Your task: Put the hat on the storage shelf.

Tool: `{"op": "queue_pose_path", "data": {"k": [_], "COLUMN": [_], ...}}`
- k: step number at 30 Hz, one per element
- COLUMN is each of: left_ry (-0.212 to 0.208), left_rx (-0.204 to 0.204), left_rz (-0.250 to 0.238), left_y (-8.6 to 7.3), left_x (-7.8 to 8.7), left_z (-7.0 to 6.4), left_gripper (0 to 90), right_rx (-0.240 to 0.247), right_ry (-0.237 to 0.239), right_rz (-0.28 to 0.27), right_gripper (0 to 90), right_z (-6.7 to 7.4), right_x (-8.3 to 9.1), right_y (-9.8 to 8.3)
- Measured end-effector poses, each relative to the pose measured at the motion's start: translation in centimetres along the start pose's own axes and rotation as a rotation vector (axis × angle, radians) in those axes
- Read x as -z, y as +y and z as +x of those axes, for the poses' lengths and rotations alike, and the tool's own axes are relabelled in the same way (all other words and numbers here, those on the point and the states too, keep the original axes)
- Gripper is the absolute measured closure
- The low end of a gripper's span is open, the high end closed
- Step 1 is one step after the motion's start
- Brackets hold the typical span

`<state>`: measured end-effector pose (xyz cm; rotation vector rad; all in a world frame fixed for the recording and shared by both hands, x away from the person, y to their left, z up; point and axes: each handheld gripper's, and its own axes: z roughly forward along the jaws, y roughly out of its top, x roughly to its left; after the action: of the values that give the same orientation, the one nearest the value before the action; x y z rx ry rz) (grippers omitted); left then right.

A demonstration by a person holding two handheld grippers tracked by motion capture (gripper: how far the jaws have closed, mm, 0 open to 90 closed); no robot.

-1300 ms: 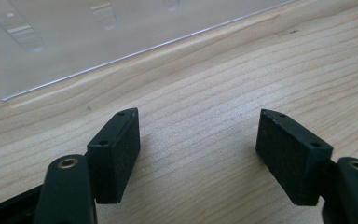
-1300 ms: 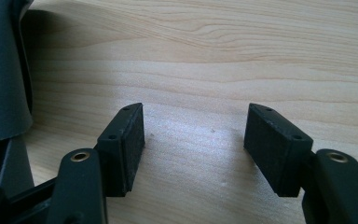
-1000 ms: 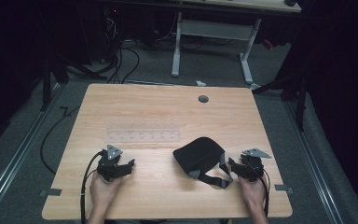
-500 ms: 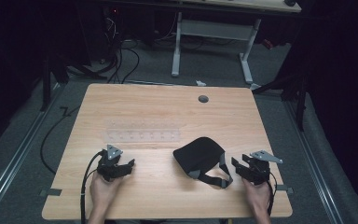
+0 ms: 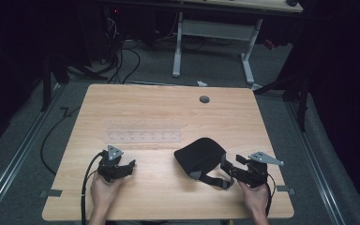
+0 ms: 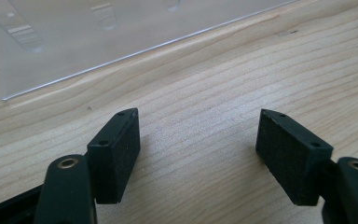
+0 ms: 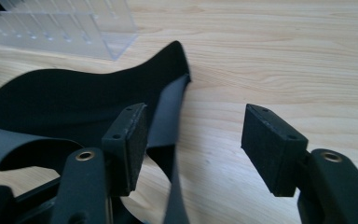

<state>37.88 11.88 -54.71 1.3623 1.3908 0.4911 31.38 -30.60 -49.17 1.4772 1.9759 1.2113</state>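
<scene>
Tabletop: a light wooden tabletop (image 5: 168, 112) with visible grain carries everything; a small round grey cap (image 5: 204, 99) sits near its far edge.

Black thing: a black soft fabric piece with grey straps and buckles (image 5: 199, 155) lies on the tabletop, right of the middle and towards my side. Its body is a rounded dark pad; the straps (image 5: 213, 179) run from it towards my right hand.

Clear thing: a long clear plastic rack with a row of small slots (image 5: 143, 136) lies flat, just beyond my left tongs and left of the black piece. In the right gripper view its corner (image 7: 116, 46) is just beside the edge of the black fabric (image 7: 74, 100); I cannot tell if they touch.

Left tongs: my left tongs (image 5: 130, 164) are low over bare wood, near the front left of the tabletop. In the left gripper view (image 6: 198, 149) the jaws stand wide with only wood between them (the clear rack's edge (image 6: 135, 51) is ahead).

Right tongs: my right tongs (image 5: 225, 165) are at the strap end of the black piece. The jaws have just been opening and now stand wide (image 7: 193, 147). One grey strap (image 7: 168, 121) passes just beside the left pad (image 7: 137, 140); the pads do not press on it.
</scene>
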Motion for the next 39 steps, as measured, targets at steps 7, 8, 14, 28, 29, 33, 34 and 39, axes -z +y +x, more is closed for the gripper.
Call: {"op": "queue_pose_path", "data": {"k": [7, 8, 14, 28, 29, 33, 34, 39], "left_ry": [0.003, 0.003, 0.005, 0.006, 0.007, 0.007, 0.007, 0.007], "left_rx": [0.000, 0.000, 0.004, 0.005, 0.005, 0.005, 0.005, 0.005], "left_rz": [0.000, -0.001, -0.001, -0.002, -0.002, -0.003, -0.003, -0.002], "left_y": [0.0, 0.0, 0.0, 0.0, 0.0, 0.0, 0.0, 0.0], "left_x": [0.0, 0.0, 0.0, 0.0, 0.0, 0.0, 0.0, 0.0], "left_z": [0.0, 0.0, -0.1, -0.1, -0.1, -0.1, -0.1, -0.1], "left_gripper": [30.9, 30.9, 30.8, 30.8, 30.8, 30.8, 30.8, 30.8], "right_rx": [-0.013, -0.013, -0.012, -0.024, -0.013, -0.007, -0.005, 0.016], "right_ry": [0.030, 0.030, 0.058, 0.096, 0.100, 0.098, 0.099, 0.110], "right_rz": [0.036, 0.036, 0.064, 0.100, 0.104, 0.101, 0.099, 0.105], "right_gripper": [36.1, 36.1, 35.7, 42.1, 45.2, 50.6, 53.1, 64.8], "right_z": [0.1, 0.1, 0.3, 0.0, 0.1, 0.2, 0.2, 0.4], "right_x": [-2.0, -2.0, -3.5, -5.4, -5.6, -5.6, -5.6, -5.8], "right_y": [0.5, 0.5, 1.0, 0.7, 0.7, 0.6, 0.6, 0.5]}}
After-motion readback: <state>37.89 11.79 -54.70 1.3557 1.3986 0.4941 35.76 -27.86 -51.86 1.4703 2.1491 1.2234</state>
